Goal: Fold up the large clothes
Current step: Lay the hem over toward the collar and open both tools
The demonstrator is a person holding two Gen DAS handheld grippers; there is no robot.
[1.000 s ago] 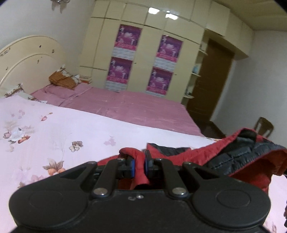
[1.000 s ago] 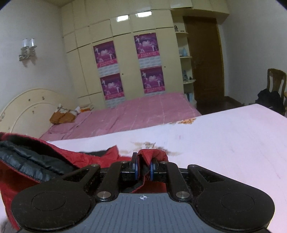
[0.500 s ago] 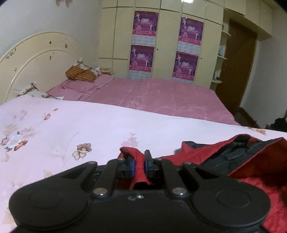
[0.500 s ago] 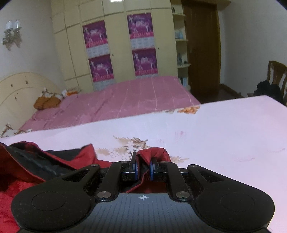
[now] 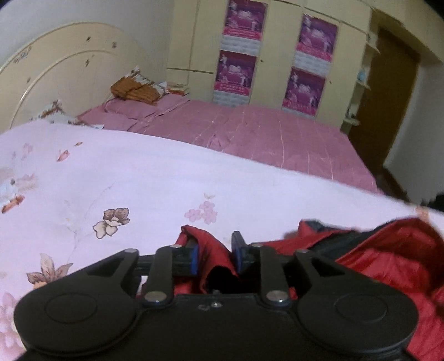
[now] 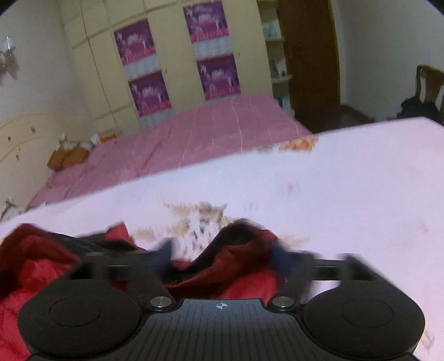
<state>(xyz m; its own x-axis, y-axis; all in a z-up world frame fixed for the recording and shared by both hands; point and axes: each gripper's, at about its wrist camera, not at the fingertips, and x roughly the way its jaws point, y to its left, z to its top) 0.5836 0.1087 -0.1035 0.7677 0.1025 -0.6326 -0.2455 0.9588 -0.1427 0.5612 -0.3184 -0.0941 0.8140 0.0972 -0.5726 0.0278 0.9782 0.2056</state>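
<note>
We see a red quilted jacket with a dark lining (image 5: 388, 258) lying crumpled on a pale pink bedsheet printed with brown and pink flowers (image 5: 138, 177), at the near edge of the bed in both wrist views. In the left wrist view the left hand-held gripper (image 5: 215, 254) has just been opening: its blue-padded jaws now stand a little apart, and a raised fold of the red fabric sits between them. The fold seems to lean on the right-hand pad, but we cannot tell whether the pads press on it. The rest of the jacket spreads off to the right of this hand-held gripper.

In the right wrist view the right hand-held gripper (image 6: 223, 257) has also just been opening, and its jaws are now spread wide, smeared by motion blur. A hump of the red jacket (image 6: 238, 258) lies between them, loose from the pads as far as the blur lets us judge, with more red cloth heaped at the left.

Beyond the flowered sheet we see a second bed under a creased pink cover (image 5: 263, 133), a cream arched headboard (image 5: 55, 75), and a cream wardrobe (image 6: 172, 64) with purple posters (image 6: 211, 19) on its doors.
</note>
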